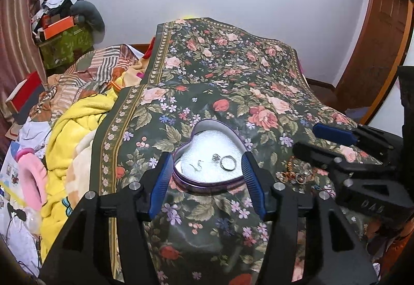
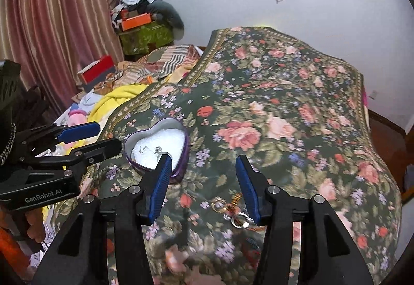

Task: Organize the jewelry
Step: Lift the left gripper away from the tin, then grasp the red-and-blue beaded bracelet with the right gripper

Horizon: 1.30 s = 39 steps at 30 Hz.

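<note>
Gold rings at 6 o'clock: lower the empty, open right hand-held gripper straight, pinch one, carry to the heart-shaped tin.

Both grippers are black plastic. The left gripper and the right gripper each have two blue ribbed pads and round silver screws. White letters spell "GenRobot.AI" on one.
</note>
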{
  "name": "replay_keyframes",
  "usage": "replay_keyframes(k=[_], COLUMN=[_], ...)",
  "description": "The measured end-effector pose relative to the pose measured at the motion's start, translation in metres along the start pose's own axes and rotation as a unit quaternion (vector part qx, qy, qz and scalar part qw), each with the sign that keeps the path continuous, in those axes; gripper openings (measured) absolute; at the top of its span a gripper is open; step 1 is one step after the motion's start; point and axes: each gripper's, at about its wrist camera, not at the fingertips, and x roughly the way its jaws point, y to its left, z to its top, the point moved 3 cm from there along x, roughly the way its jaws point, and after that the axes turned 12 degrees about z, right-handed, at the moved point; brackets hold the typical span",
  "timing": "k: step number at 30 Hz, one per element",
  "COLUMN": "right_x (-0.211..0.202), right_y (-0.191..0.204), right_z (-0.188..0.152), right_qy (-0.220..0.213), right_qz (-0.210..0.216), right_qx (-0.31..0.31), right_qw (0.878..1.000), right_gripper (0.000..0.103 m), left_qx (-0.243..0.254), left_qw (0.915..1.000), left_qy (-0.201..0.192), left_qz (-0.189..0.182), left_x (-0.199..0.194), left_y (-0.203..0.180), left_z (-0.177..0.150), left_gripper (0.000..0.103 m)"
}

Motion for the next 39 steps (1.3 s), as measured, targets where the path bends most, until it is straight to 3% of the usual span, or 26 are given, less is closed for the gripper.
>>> replay_keyframes(k=[12,21,32,39], right_x=[-0.044,-0.059,-0.029,0.0], right_y=[-0.035,-0.07,-0.071,-0.063], right_z=[-0.031,-0.067,-0.102,-0.103], right_qy=[-0.005,0.021,0.085,0.124], right_qz=[-0.039,-0.062,-0.026,-0.032], right_qx=[0.037,0.077,0.101,0.059], right_qw=[0.999,0.995,0.991,0.99], right_gripper=[0.048,0.048,0.048,0.048], left_qx=[0.025,0.056,0.078,0.082], left_qw=[0.9995,0.9971,0.9916,0.99], left_qy=[-0.008,0.022,0.072,0.09], left_qz=[-0.018,-0.046,-0.074,-0.072], left_x=[-0.031,-0.024,0.004,0.017], left_y=[-0.034,-0.077,-0.111,-0.11], left_z=[-0.009,-0.026,-0.05,-0.061], left_gripper=[0.057,0.057,0.057,0.057])
